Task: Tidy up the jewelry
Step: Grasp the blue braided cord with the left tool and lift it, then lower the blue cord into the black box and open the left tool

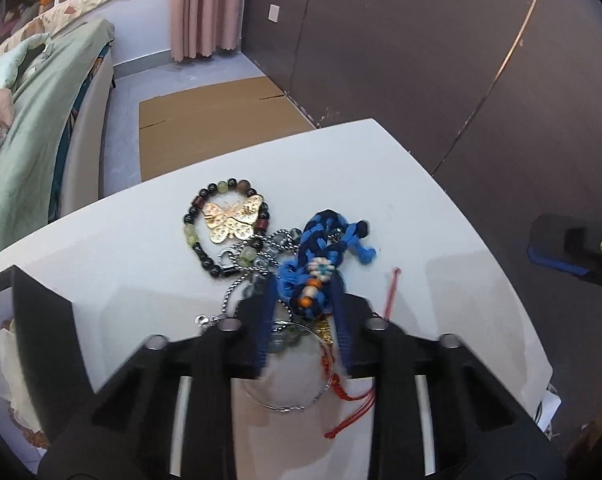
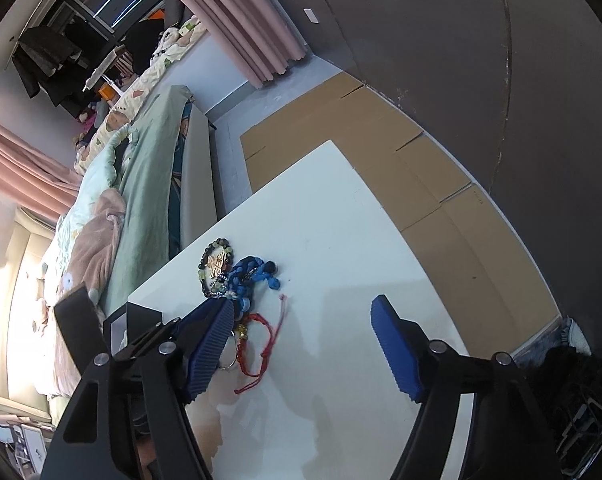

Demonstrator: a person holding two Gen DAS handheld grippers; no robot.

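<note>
A tangle of jewelry lies on the white table [image 1: 141,264]: a dark bead bracelet [image 1: 205,236] with a gold butterfly charm [image 1: 233,218], a blue braided cord bracelet [image 1: 321,252], a silver chain [image 1: 257,264], a silver bangle [image 1: 289,392] and a red cord bracelet [image 1: 353,404]. My left gripper [image 1: 303,312] stands over the pile, fingers partly closed around the blue braided bracelet's beaded end. In the right wrist view my right gripper [image 2: 301,344] is wide open and empty above the table, beside the pile [image 2: 237,280] and the red cord [image 2: 261,344].
A black box edge [image 1: 41,320] stands at the table's left. The right gripper's tip [image 1: 573,248] shows at the far right. Flattened cardboard [image 2: 381,152] lies on the floor beyond the table. A bed with green bedding [image 2: 141,184] lies to the left, a dark wall to the right.
</note>
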